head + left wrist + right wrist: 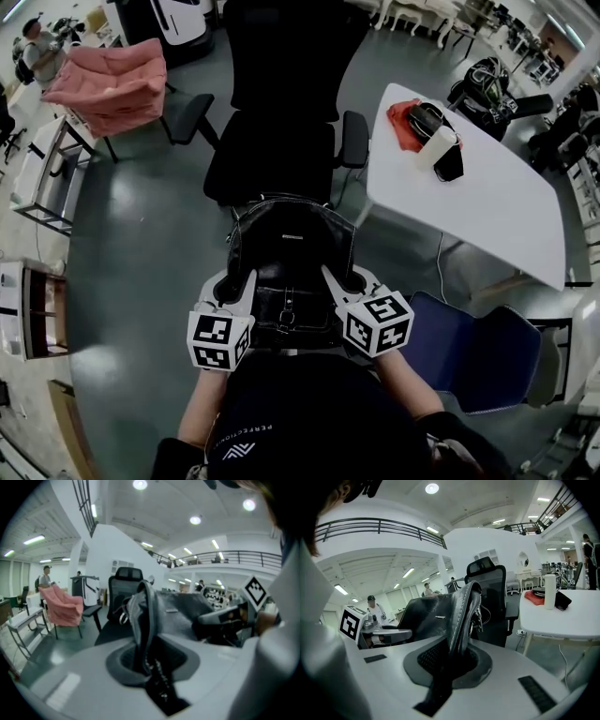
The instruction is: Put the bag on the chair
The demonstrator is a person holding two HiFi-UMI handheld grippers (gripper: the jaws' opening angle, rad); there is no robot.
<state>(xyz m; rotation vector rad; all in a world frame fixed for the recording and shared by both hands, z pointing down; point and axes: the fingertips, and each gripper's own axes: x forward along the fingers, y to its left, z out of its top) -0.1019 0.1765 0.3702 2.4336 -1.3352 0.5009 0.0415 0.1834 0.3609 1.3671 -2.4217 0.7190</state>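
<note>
Bright ceiling lights (431, 488), dark warped fisheye edges, blurred foreground

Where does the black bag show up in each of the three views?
Head view: black bag just below centre.
Left gripper view: black bag at centre, edge-on.
Right gripper view: black bag at centre.
Shared landmark: black office chair, beyond the bag in all three.

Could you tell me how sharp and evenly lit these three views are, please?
Head view: fisheye-bent edges, the black bag and black chair merge in shadow. Left gripper view: bag soft, ceiling lights glare. Right gripper view: sharper, stitching readable.
</note>
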